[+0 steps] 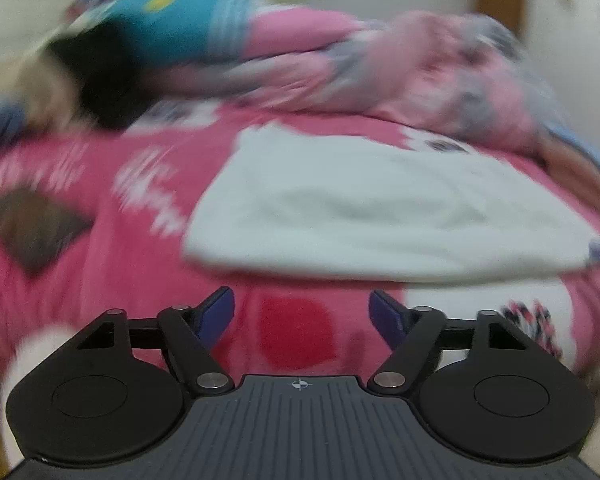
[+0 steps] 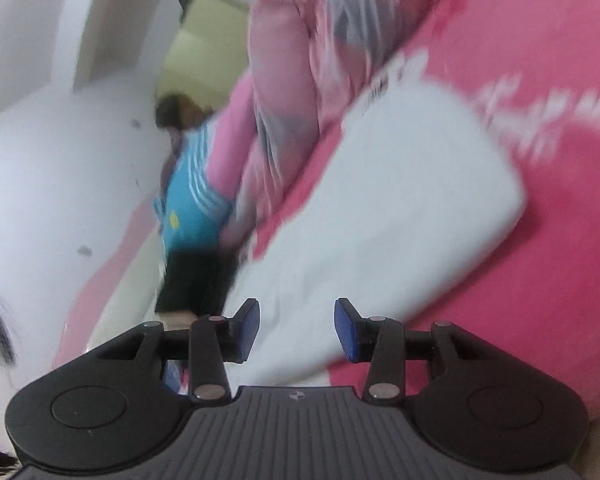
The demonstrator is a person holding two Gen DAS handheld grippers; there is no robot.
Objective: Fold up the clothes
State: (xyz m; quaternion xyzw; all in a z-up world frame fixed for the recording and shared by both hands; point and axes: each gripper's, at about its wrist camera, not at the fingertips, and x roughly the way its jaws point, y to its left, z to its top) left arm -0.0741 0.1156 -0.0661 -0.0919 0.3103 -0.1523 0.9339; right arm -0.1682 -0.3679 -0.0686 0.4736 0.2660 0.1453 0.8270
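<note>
Far left in the left wrist view, a blurred pile with a blue striped garment sits at the back of the pink bedspread, and beside it a bunched pink patterned blanket runs off to the right. Centre stage, the folded white garment lies flat on the bedspread, just ahead of the left gripper, fingers spread wide, nothing in them. Over to the right wrist view, tilted and smeared: the right gripper also released and empty, hanging over the near edge of that white garment.
</note>
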